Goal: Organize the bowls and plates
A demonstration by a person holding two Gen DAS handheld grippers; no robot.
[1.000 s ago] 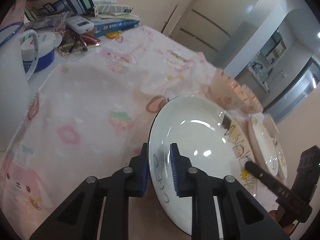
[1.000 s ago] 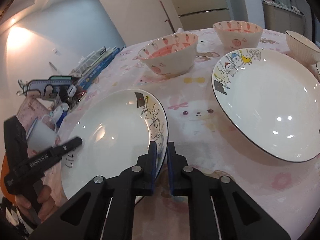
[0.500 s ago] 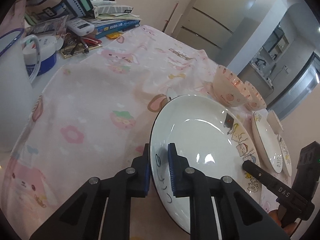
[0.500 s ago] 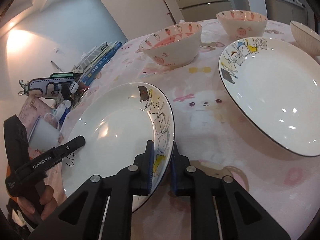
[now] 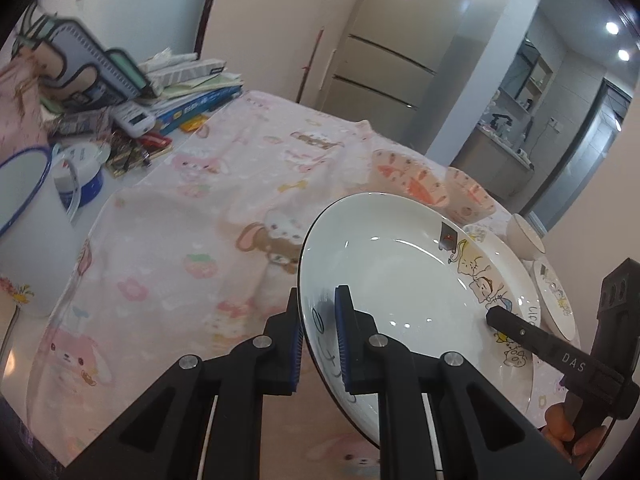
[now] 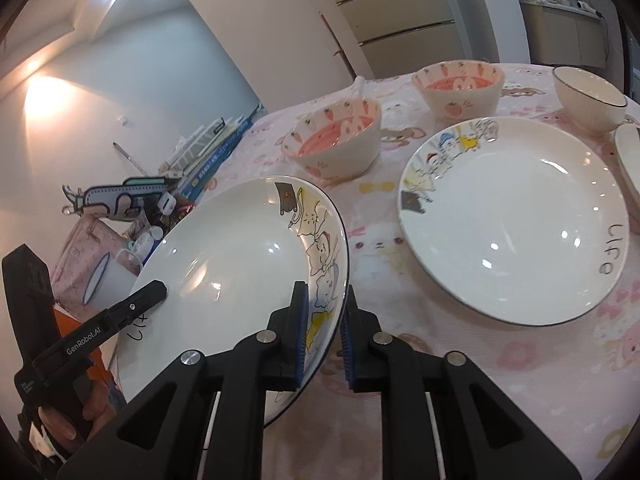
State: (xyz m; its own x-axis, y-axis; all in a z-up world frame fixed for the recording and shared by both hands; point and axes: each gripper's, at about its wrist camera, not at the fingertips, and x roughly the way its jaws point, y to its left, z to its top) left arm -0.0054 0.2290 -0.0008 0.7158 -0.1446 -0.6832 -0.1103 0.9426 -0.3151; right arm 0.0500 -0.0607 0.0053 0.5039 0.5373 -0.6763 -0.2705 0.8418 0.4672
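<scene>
Left gripper: pinches the plate at its near rim, by the handwritten lettering; one blue pad under the rim, the other on the inner face.
Right gripper: pinches the same plate on the opposite rim, at the cartoon print; one pad on the inner face, the other behind the rim.
Plate: white, dark-edged, cartoon figures along one side; gripped from both sides, tilted, clear of the cloth in both views.
Hands: fingers on each gripper's handle show at the picture edges; nothing more of the person in view.
Second plate: same pattern, flat on the cloth to the right of the held one, apart from it; the word "life" legible near its rim.
Strawberry bowls: one just behind the held plate, another farther back; both upright, pink inside.
White bowl: ribbed, dark rim, far right, beyond the second plate.
Third plate: only an edge shows at the right border, beside the white bowl.
Cloth: pink, cartoon animals, wrinkled, covering most of the table.
Mug: white enamel with blue rim, at the table's left end, off the cloth.
Clutter: books, a remote and a pencil case stacked beyond the mug.
Fridge: against the back wall.
</scene>
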